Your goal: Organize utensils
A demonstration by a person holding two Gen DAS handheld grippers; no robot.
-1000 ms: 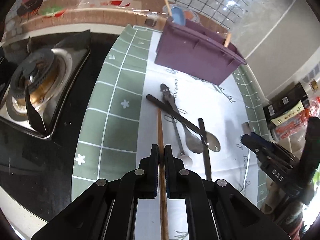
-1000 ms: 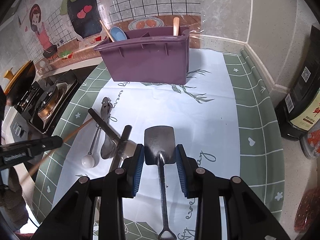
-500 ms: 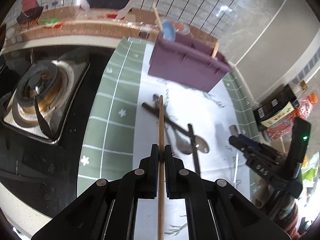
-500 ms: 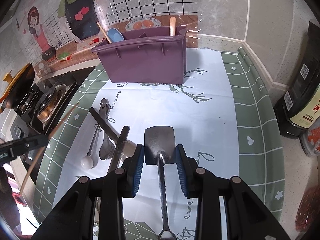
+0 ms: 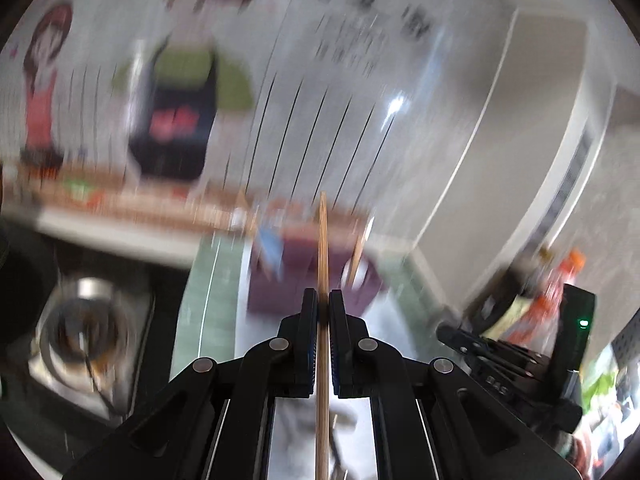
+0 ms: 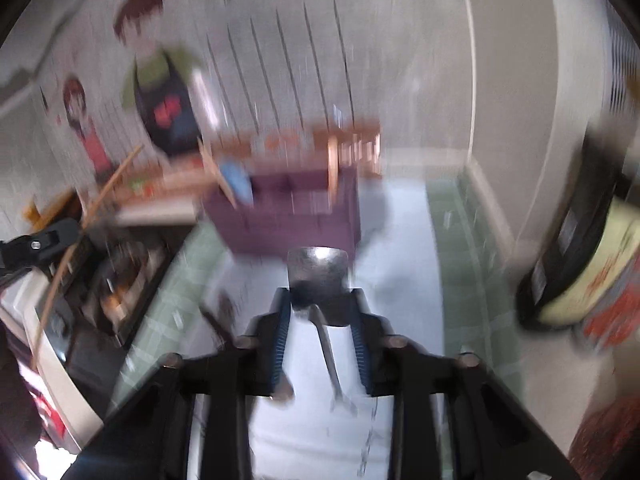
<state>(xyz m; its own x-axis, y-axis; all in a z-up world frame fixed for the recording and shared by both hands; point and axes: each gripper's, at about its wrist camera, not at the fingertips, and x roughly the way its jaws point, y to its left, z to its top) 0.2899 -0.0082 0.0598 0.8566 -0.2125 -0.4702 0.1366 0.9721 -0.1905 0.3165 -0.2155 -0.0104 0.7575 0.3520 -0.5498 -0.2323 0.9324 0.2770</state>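
Observation:
My left gripper is shut on a wooden chopstick that points up and forward toward the purple utensil holder. My right gripper is shut on the blade of a metal spatula, lifted off the cloth with its handle hanging down. The purple holder stands ahead of it with a blue spoon and wooden utensils inside. The left gripper with its chopstick shows at the left of the right wrist view. Both views are blurred by motion.
A gas stove lies to the left of the green and white cloth. Bottles and jars stand at the right by the wall. Other utensils lie blurred on the cloth at lower left.
Both grippers have lifted and tilted upward. The chopstick is raised off the cloth, and the spatula has come up off the cloth in the right gripper.

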